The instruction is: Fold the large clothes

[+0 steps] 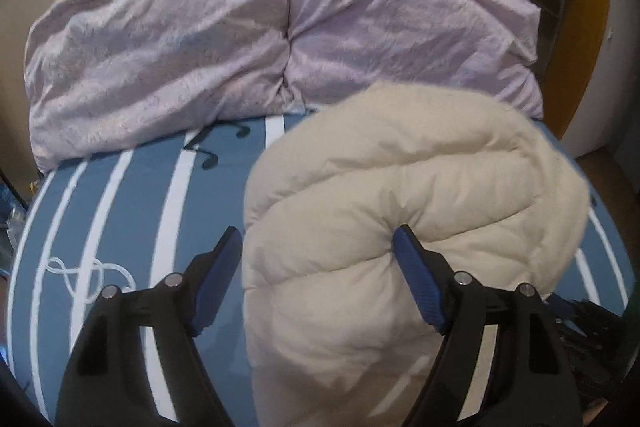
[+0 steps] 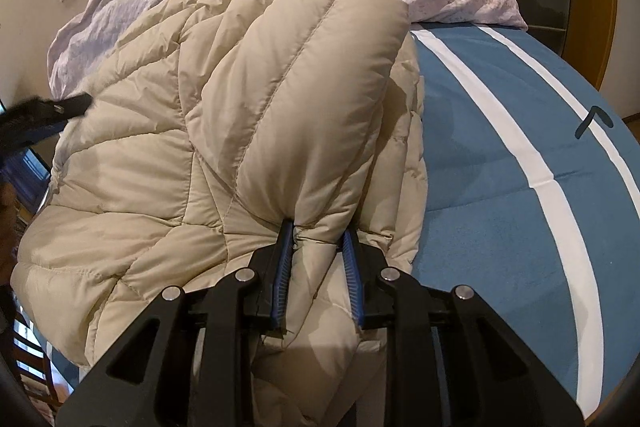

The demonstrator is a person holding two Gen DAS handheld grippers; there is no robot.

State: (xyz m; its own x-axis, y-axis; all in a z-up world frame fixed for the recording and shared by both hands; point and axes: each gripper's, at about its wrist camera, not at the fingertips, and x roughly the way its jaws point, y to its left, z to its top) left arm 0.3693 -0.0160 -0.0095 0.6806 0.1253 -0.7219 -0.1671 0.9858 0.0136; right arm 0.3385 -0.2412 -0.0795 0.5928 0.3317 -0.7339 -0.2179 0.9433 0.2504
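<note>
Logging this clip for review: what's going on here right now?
A person with two handheld grippers is folding a cream puffer jacket on a bed with a blue striped cover. The right gripper is clamped on a fold of the jacket. The left gripper is open, one finger pressing into the jacket. Lilac pillows lie behind.

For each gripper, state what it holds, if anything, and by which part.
The right gripper pinches a puffy fold of the beige down jacket. The left gripper is open, holding nothing.
</note>
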